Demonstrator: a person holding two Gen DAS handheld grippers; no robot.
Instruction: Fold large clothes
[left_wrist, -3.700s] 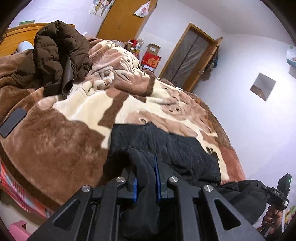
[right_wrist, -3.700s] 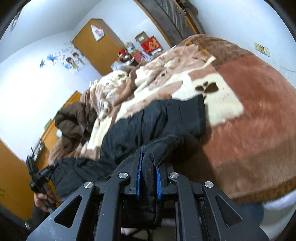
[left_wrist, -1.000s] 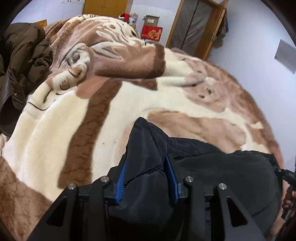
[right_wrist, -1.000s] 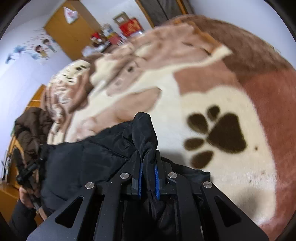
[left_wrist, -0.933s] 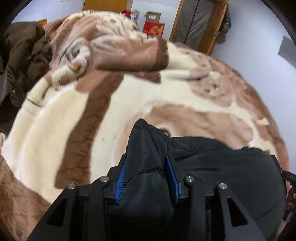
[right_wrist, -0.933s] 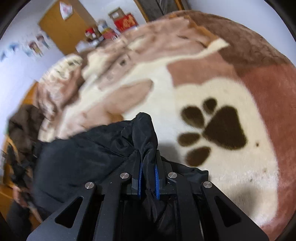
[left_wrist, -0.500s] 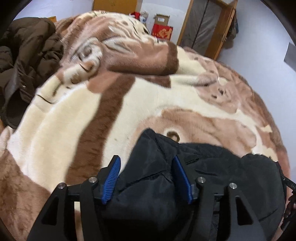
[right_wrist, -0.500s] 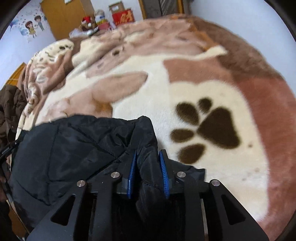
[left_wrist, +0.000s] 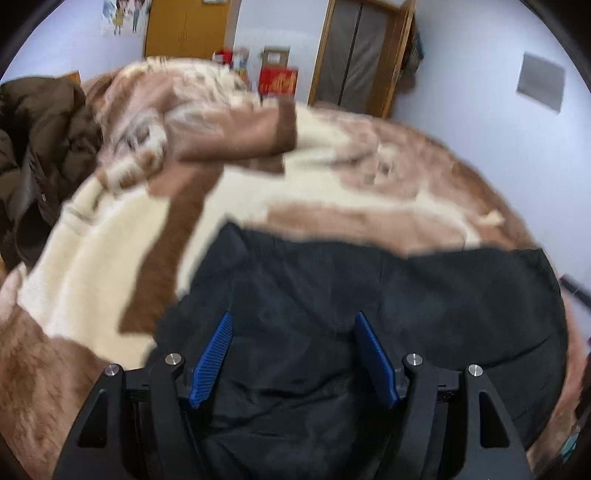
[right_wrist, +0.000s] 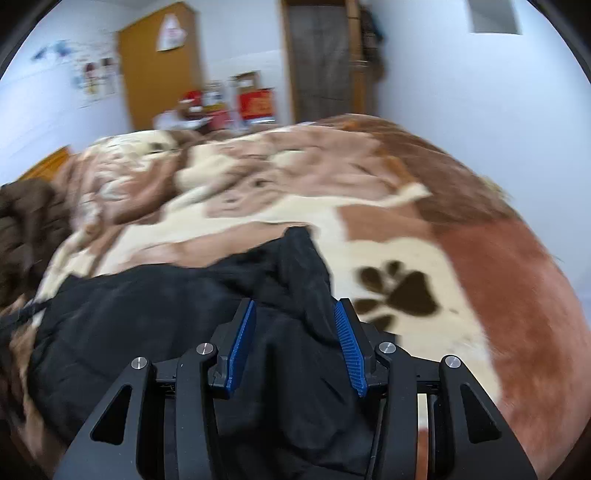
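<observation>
A black padded jacket (left_wrist: 369, 295) lies spread on the brown and cream fleece blanket (left_wrist: 110, 258) of a bed. My left gripper (left_wrist: 293, 325) is open, its blue pads standing wide apart just above the jacket's near left part. In the right wrist view the same jacket (right_wrist: 147, 314) lies flat with one raised corner (right_wrist: 299, 254). My right gripper (right_wrist: 295, 314) is open, its pads either side of that corner's lower fold without pinching it.
A dark brown coat (left_wrist: 40, 147) is heaped at the bed's left side. Red boxes (left_wrist: 279, 79), a wooden wardrobe (left_wrist: 184, 33) and a door (left_wrist: 358, 51) stand beyond the far end of the bed. A paw print (right_wrist: 402, 288) marks the blanket right of the jacket.
Both grippers held black jacket fabric a second ago, then opened and let it drop onto the blanket. Both have pulled back and tilted up, so more of the room shows.
</observation>
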